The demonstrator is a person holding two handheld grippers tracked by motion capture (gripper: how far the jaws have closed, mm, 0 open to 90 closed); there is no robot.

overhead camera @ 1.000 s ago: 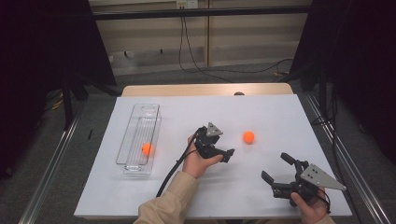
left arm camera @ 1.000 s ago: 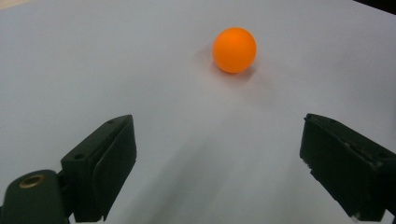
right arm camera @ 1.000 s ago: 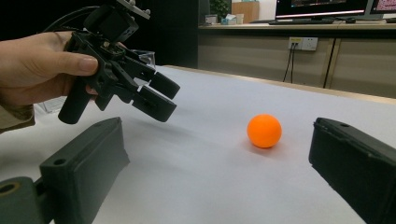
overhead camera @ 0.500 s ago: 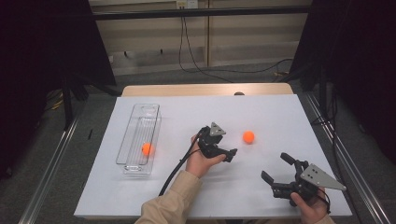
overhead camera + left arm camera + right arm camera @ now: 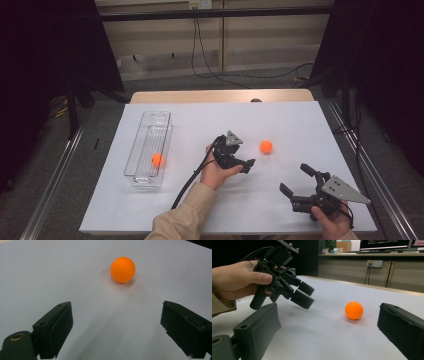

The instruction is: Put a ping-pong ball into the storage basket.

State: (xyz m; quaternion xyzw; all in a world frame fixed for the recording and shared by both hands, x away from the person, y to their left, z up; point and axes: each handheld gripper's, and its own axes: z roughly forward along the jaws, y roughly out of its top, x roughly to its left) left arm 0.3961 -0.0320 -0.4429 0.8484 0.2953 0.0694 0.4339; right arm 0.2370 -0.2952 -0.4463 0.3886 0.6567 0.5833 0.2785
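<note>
Small orange plastic ball [image 5: 266, 146] sits on the white desk [image 5: 300, 125], centre-right of the high view, just right of the left gripper [image 5: 245, 164] and well above-left of the right gripper [image 5: 296, 180]. It's a sphere, so no long axis and no facing to report.

Left gripper: jaws wide apart, nothing between them. In the left gripper view the ball [image 5: 123, 269] lies ahead of the jaws, upper centre of frame, slightly right of the midline, clear of both pads [image 5: 60, 327]. Left gripper [image 5: 115, 325] points at it, not touching.

Right gripper: jaws also spread wide and empty, lower right of the high view. The right gripper view shows what the high view can't: the ball [image 5: 354, 310] resting on the desk from the side, and the left gripper [image 5: 303, 293] tilted nose-down towards the desk, held in a hand [image 5: 237, 280] at the upper left. Right gripper [image 5: 329, 322] frames the ball right of centre, well ahead of its jaws.

High view alone gives the clear plastic tray [image 5: 145, 177] at centre-left, long axis running up-down in frame, with a second orange ball [image 5: 157, 159] inside near its lower end.
</note>
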